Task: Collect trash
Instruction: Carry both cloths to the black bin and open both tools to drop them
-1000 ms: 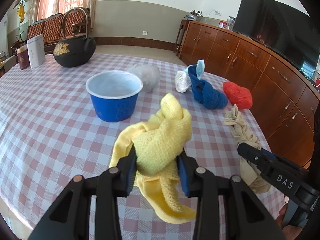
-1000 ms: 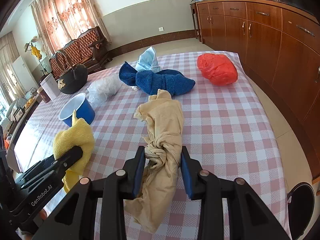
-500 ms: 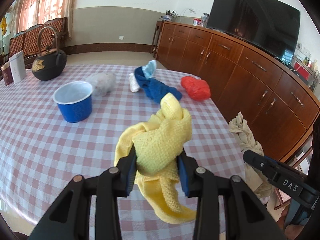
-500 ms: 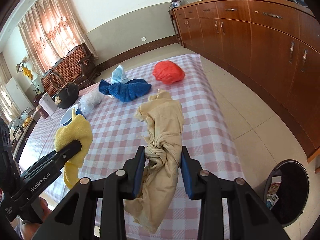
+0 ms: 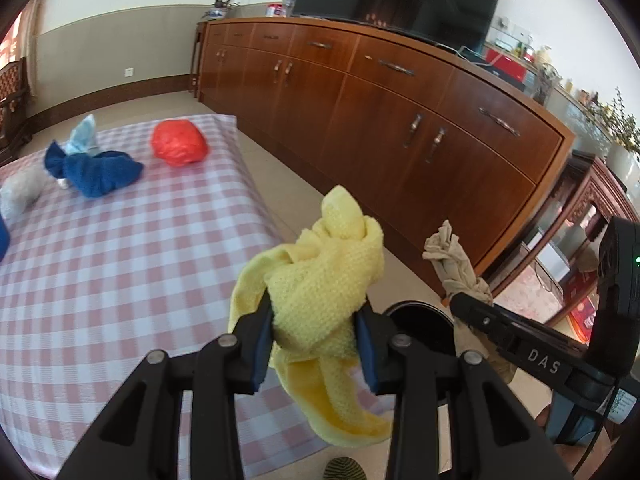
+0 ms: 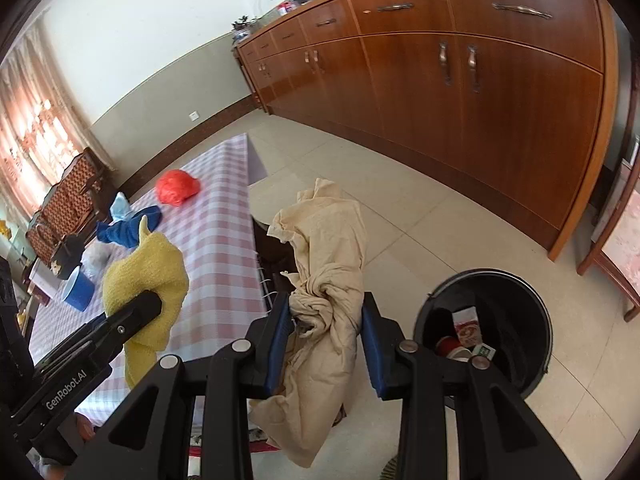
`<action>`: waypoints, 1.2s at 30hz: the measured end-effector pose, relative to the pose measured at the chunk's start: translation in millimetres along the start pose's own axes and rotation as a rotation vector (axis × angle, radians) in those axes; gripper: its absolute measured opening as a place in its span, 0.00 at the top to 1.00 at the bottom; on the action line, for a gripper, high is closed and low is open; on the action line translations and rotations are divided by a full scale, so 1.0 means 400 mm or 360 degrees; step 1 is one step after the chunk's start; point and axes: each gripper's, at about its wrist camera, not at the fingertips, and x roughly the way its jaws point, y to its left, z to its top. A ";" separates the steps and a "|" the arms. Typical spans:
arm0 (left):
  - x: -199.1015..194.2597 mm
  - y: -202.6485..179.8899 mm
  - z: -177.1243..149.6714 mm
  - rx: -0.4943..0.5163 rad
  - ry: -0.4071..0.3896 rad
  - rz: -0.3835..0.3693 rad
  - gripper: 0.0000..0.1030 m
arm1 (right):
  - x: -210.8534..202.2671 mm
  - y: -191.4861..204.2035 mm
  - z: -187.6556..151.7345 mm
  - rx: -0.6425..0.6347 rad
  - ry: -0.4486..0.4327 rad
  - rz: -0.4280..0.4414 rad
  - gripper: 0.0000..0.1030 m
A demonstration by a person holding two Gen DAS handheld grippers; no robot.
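1. The table (image 5: 120,248), in its pink checked cloth, is my landmark; its near and left edges run out of my left wrist view.
2. The long wooden sideboard (image 6: 500,92) stands across the floor from the table, its far end cut off.
3. The black trash bin (image 6: 516,304) sits on the floor off the table's corner. From the left wrist only a sliver of its rim (image 5: 416,308) shows behind cloth and fingers; inside I make out a red cup and some printed packaging, nothing clearer.
4. My right hand-held gripper (image 6: 326,332) pinches a knotted beige cloth (image 6: 328,256), held beyond the table's edge, over the floor beside the bin.
5. My left hand-held gripper (image 5: 316,340) pinches a yellow towel (image 5: 328,276) at the table's near corner; its tail hangs below the fingers.
6. On the table's far end lie a blue towel (image 5: 100,172), a red bag (image 5: 178,148) and a whitish bundle (image 5: 18,194), half cut off.
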 end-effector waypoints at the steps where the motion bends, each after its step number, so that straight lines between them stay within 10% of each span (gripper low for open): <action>1: 0.014 -0.031 0.000 0.0029 0.0017 -0.0033 0.63 | -0.008 -0.036 -0.005 0.0033 0.0001 -0.0025 0.65; 19: 0.311 -0.321 -0.086 0.0226 0.0457 -0.0271 0.63 | 0.066 -0.484 -0.040 0.0448 0.0268 -0.0318 0.65; 36: 0.452 -0.394 -0.137 0.0373 0.0597 -0.0143 0.46 | 0.130 -0.579 -0.044 0.0481 0.0367 -0.0602 0.54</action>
